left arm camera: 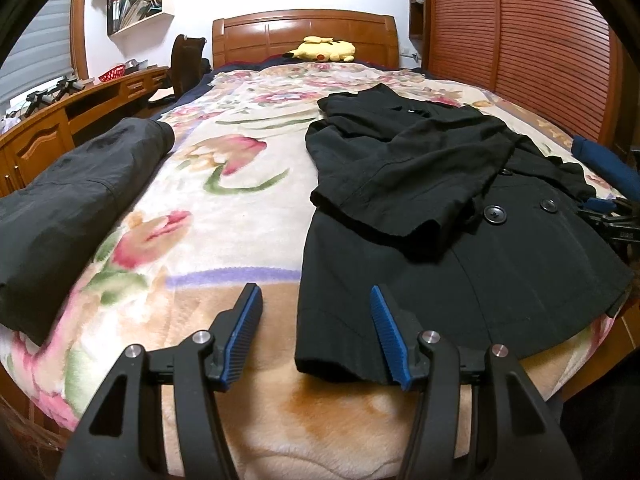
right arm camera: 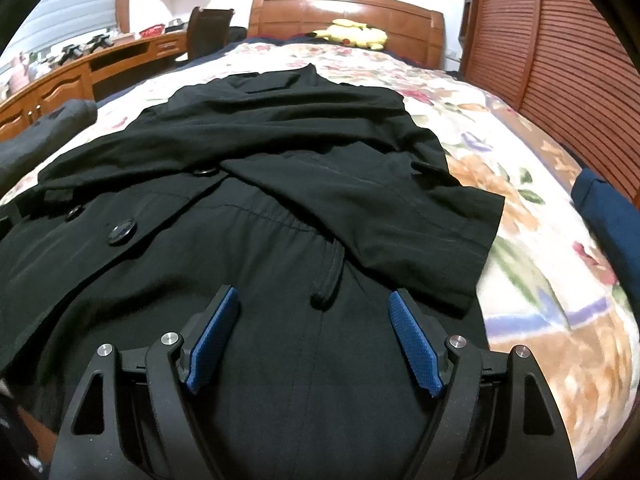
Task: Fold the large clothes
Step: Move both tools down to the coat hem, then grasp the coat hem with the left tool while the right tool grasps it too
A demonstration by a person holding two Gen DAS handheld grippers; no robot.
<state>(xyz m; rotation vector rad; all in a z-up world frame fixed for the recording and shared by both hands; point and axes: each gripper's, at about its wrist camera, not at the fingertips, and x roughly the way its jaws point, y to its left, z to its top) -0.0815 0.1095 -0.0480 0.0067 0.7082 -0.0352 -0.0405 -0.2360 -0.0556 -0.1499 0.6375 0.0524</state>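
Note:
A black buttoned coat (left arm camera: 440, 208) lies flat on the floral bedspread (left arm camera: 240, 184), both sleeves folded across its chest. My left gripper (left arm camera: 316, 300) stands open over the coat's lower left hem corner, its right finger above the cloth, its left finger above bare blanket. In the right wrist view the same coat (right arm camera: 280, 208) fills the frame, and my right gripper (right arm camera: 314, 300) hovers open above its lower skirt with nothing between the blue pads. A dangling belt loop end (right arm camera: 320, 300) lies just ahead of the fingers.
A dark grey folded garment (left arm camera: 68, 200) lies at the bed's left edge. A yellow plush toy (left arm camera: 324, 50) rests by the wooden headboard (left arm camera: 304, 32). A wooden desk (left arm camera: 80, 108) runs along the left, a slatted wardrobe (left arm camera: 520, 48) on the right. A blue cloth (right arm camera: 616, 220) lies at right.

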